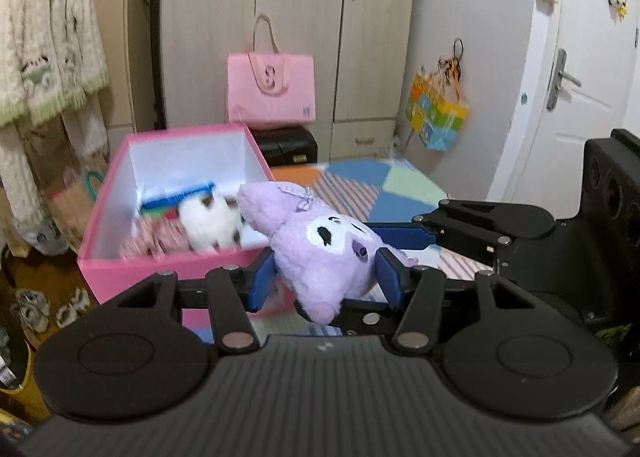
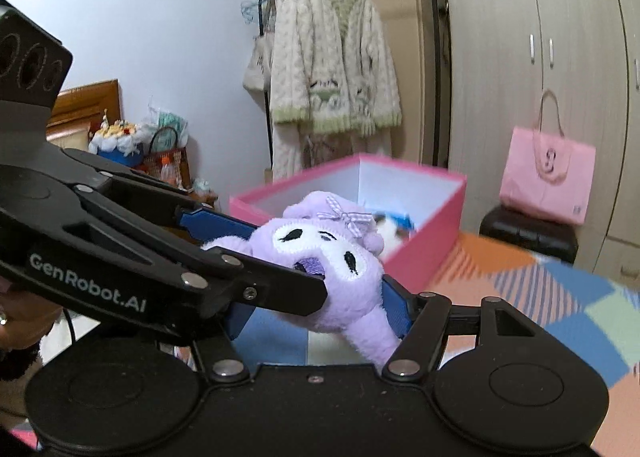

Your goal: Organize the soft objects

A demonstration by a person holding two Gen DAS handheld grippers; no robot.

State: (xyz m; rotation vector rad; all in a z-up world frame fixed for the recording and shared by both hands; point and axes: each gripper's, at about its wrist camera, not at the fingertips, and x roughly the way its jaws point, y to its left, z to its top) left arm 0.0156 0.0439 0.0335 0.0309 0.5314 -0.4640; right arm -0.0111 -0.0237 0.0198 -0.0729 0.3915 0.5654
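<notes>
Item: purple plush toy (image 1: 332,253), carried above the patchwork bed (image 1: 404,189), near the pink box (image 1: 168,269). Left gripper (image 1: 326,277) and right gripper (image 2: 320,305) jaws clamped on it. Advice: carry level over the box, release both together.

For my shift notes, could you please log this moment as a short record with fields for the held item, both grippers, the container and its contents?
held item: purple plush toy, raised clear of the patchwork bedspread
left gripper: shut on the plush
right gripper: shut on the same plush
container: pink box, open, no lid in view
box contents: white plush, blue comb, striped fabric
</notes>
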